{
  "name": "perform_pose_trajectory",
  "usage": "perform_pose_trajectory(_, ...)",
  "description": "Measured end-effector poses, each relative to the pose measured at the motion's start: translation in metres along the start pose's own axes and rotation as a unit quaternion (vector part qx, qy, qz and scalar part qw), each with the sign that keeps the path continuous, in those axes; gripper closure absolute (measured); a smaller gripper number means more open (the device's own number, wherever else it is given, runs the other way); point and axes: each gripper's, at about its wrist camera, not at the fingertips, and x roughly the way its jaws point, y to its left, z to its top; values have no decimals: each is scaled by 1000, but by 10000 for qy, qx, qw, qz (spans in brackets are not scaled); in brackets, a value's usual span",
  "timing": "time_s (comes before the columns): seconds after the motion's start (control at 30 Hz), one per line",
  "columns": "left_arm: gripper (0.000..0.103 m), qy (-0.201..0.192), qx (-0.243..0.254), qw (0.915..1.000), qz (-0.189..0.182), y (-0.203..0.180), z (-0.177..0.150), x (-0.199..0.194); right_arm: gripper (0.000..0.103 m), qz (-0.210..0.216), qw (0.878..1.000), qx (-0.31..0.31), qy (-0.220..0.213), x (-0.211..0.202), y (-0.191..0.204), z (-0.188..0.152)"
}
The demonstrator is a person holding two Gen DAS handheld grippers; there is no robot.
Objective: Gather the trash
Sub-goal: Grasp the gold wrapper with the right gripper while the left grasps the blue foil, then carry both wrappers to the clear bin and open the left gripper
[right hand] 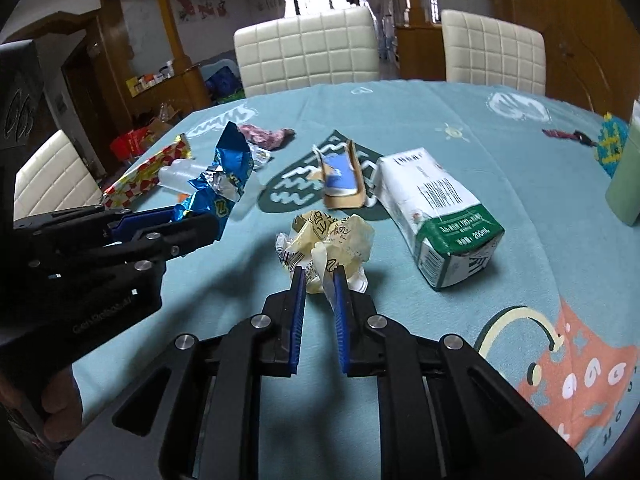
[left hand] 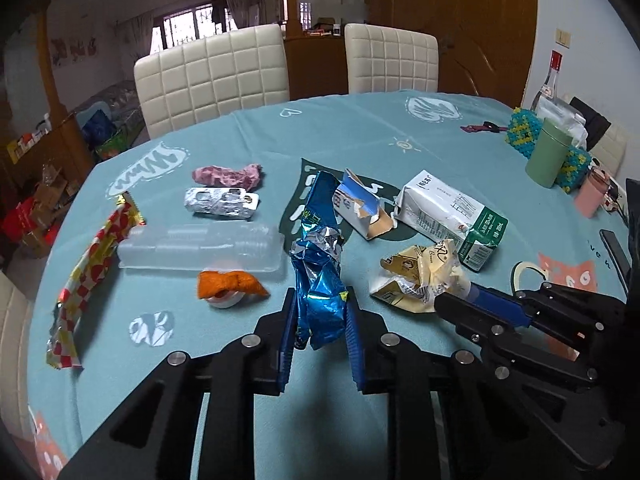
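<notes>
Cream quilted chairs stand at 12 o'clock behind a round tabletop covered in a teal printed cloth and strewn with litter. At its centre the left claw is clamped on the lower end of a crumpled blue foil wrapper, which rises between the blue pads. At about 3 o'clock from it, the right claw pinches a tail of the balled yellow wrapper, its jaws nearly closed on the thin film. Unclaimed pieces lie around: a white and green milk carton at 1 o'clock from the right claw, a torn blue box beyond the foil, a clear plastic tray and an orange scrap at 9 o'clock, a red and yellow checked wrapper further left, and a foil blister pack and a pink wad at 11 o'clock. Both pickups look made, so the step in hand is judged to be lifting 2 pieces clear. No bin shows in either view, so next each hand must carry its piece to wherever the trash goes, keeping the pinch firm, since thin foil and film may slip.
</notes>
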Motion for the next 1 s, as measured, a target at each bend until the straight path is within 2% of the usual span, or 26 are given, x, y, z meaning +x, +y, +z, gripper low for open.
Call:
perform_pose_trajectory(0.07, 81, -29, -28, 10000, 60, 5, -3, -8, 89, 40, 10000, -61, -51, -7, 6, 1)
perform_pose_trajectory(0.2, 81, -140, 43, 9993, 353, 11, -10, -24, 99, 186, 9995, -217, -91, -20, 20, 3)
perform_pose_trajectory(0.3, 81, -247, -36, 9989, 390, 16, -15, -40, 102, 225, 9988, -392, -160, -29, 31, 4)
perform_pose_trajectory(0.73, 81, -765, -287, 9943, 686, 44, -41, -107, 103, 403, 9901, -1201, -600, -72, 96, 11)
perform_pose_trajectory(1.0, 81, -991, -457, 9879, 1100, 82, -67, -146, 103, 585, 9770, -1931, -693, -83, 173, 12)
